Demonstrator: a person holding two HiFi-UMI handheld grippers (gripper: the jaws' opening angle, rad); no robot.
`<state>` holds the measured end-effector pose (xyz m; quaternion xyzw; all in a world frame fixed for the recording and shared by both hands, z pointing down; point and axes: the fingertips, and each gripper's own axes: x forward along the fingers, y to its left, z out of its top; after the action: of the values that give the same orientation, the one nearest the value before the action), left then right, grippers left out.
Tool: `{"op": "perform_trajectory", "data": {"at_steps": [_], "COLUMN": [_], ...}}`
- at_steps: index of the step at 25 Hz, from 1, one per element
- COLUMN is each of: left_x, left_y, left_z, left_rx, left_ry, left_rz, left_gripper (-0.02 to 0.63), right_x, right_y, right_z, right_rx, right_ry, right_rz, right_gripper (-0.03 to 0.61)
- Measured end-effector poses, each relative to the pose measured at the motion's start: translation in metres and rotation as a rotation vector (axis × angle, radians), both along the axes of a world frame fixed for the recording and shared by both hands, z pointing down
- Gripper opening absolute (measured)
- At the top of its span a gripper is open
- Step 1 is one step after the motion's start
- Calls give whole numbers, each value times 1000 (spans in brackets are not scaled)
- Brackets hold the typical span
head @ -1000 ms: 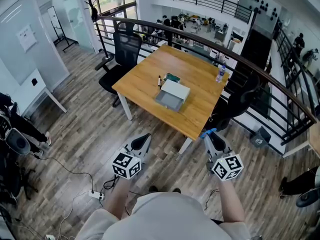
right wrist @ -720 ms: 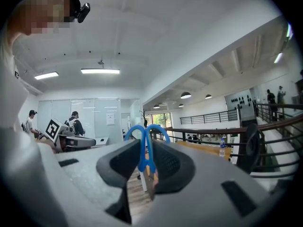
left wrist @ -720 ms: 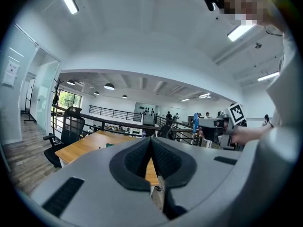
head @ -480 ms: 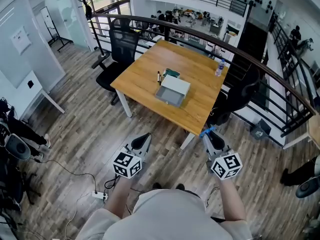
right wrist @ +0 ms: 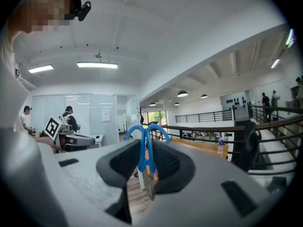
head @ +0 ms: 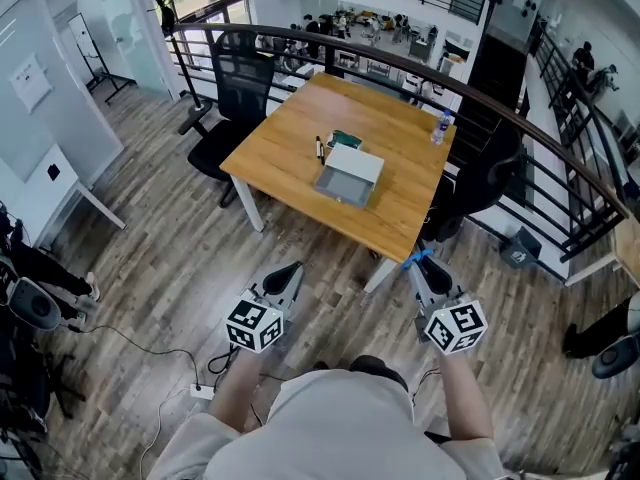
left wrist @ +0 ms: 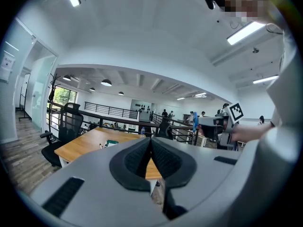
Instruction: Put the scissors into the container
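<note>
While we stand well short of the desk point(head: 283, 153), the right gripper point(head: 420, 267) clamps its jaws on the scissors point(right wrist: 142, 150), handles outward, for carrying; the left gripper point(left wrist: 151, 145) has its jaws together, empty; the container point(head: 346, 178) sits on that desk

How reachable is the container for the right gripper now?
Probably not yet: right gripper, shut on scissors, is over the floor, short of the table; container sits mid-table. Path looks free.

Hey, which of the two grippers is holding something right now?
The right gripper: its jaws are clamped on the blue-handled scissors. The left gripper has its jaws shut together with nothing between them.
</note>
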<state>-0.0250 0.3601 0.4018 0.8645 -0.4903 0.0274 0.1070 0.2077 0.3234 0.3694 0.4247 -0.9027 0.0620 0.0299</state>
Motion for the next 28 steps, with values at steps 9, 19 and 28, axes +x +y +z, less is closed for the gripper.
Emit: {"op": "perform_trajectory", "data": {"at_steps": [9, 19, 28], "left_x": [-20, -25, -10], "left_y": [-16, -68, -149], "left_z": [3, 20, 22], "left_rx": [-11, -42, -57], "left_ry": [3, 5, 5], "left_rz": [-8, -34, -58], "left_gripper": [-8, -8, -8], "right_x": [-23, -37, -35], "right_y": [-19, -85, -171], "right_z": [8, 28, 35], "right_rx": [-20, -50, -68], "right_ry": [1, 8, 17], "right_rz": [-16, -75, -130], "right_gripper": [86, 86, 86]}}
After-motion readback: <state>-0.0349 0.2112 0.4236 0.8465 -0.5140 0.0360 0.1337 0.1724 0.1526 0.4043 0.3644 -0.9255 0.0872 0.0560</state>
